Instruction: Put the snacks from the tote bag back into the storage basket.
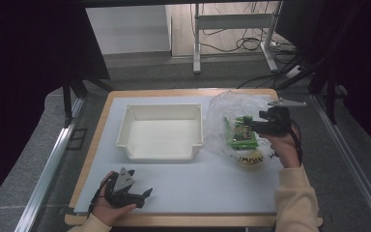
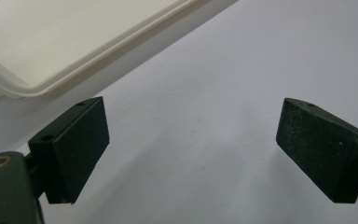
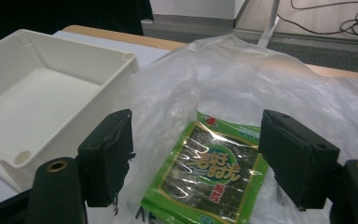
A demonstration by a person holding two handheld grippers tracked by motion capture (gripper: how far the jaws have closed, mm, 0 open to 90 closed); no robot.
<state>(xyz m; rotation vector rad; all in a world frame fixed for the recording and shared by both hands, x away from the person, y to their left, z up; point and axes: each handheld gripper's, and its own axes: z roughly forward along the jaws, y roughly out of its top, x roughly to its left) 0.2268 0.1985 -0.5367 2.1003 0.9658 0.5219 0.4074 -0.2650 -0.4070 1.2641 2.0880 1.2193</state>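
A clear plastic bag (image 1: 232, 113) (image 3: 242, 79) lies at the right of the white mat and holds green seaweed snack packets (image 1: 241, 133) (image 3: 209, 177) and a yellow item (image 1: 249, 159). My right gripper (image 1: 244, 123) (image 3: 196, 158) hovers just above the bag with its jaws wide apart over the green packets, holding nothing. An empty white tray (image 1: 162, 130) (image 3: 42, 98) stands in the middle of the mat. My left gripper (image 1: 145, 193) (image 2: 191, 149) rests low near the front left, open, with bare mat between its pads; the tray's rim (image 2: 74, 70) lies just beyond it.
A white mat (image 1: 198, 183) covers the wooden table (image 1: 92, 159). Metal rails run along both sides of the table. Beyond the far edge stand desk legs (image 1: 197, 43) and floor cables (image 1: 249, 43).
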